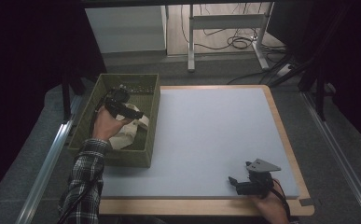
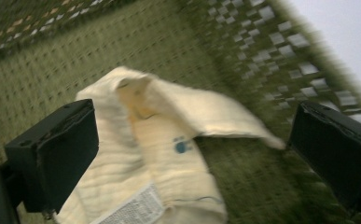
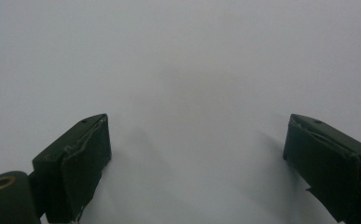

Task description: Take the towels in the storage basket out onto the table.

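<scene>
Cream cloth (image 2: 155,154) lies crumpled on the floor of the green woven basket (image 1: 151,112), directly ahead of the left gripper (image 2: 192,140) and between its two jaws. The person's left hand (image 1: 104,123), with a plaid sleeve (image 1: 85,182) behind it, reaches over the near wall of the basket and tilts that gripper (image 1: 130,112) downward into it. Its jaws stand wide apart; the cloth sits in the gap, close to the jaw at the left of the left gripper view, but whether it touches either jaw cannot be told. A small blue mark and a white label show on the fabric. That view is smeared by motion blur, so the basket weave beyond the cloth is hard to read.

The right hand (image 1: 272,205) rests low at the near edge of the grey mat (image 1: 206,140), well apart from the basket, holding the right gripper (image 1: 236,183) nearly level just above the surface. In the right gripper view its jaws (image 3: 194,154) are spread wide with nothing but bare mat between and ahead of them. The wrist of that hand is cut off by the bottom of the high view.
</scene>
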Available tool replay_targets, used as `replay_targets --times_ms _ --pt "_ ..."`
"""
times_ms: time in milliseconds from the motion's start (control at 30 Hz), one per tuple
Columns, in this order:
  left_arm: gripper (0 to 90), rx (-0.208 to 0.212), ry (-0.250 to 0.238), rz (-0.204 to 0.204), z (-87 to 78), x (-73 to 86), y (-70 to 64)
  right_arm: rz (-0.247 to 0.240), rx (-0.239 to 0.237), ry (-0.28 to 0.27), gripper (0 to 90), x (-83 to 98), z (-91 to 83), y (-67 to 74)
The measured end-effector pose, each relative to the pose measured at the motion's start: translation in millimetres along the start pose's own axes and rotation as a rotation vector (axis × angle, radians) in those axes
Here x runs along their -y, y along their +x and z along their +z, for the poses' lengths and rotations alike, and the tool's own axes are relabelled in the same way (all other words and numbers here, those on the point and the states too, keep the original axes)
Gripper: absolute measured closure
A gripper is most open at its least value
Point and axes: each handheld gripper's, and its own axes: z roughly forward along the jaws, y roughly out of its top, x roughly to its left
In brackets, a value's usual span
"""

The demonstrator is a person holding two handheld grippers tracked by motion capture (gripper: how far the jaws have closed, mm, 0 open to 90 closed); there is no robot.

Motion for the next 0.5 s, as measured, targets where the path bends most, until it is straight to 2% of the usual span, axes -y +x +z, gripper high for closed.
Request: replay_targets --times_ms 67,167,267,300,467,500 --pt "1.8 0.001 0.004 -0.007 2.2 0.7 2.7 -0.001 0.0 0.0 7.7 0.0 0.0 0.0" --pt "1.5 0.008 0.022 -0.027 14.4 4.1 13.8 0.0 0.0 0.0 7.6 0.0 0.0 0.0" --pt "0.9 0.002 0.027 -0.033 21.6 6.5 17.8 -0.001 0.0 0.0 7.7 0.0 0.0 -0.1" --pt "0.5 -0.002 0.05 -0.036 30.1 8.2 21.8 -0.001 0.0 0.0 7.6 0.0 0.0 -0.1" --pt "0.0 -0.015 0.096 -0.038 43.0 9.5 28.0 -0.001 0.0 -0.001 7.7 0.1 0.0 -0.1" --pt "0.0 -0.019 0.125 -0.04 47.8 9.5 30.2 -0.001 0.0 -0.001 7.6 0.1 0.0 -0.1"
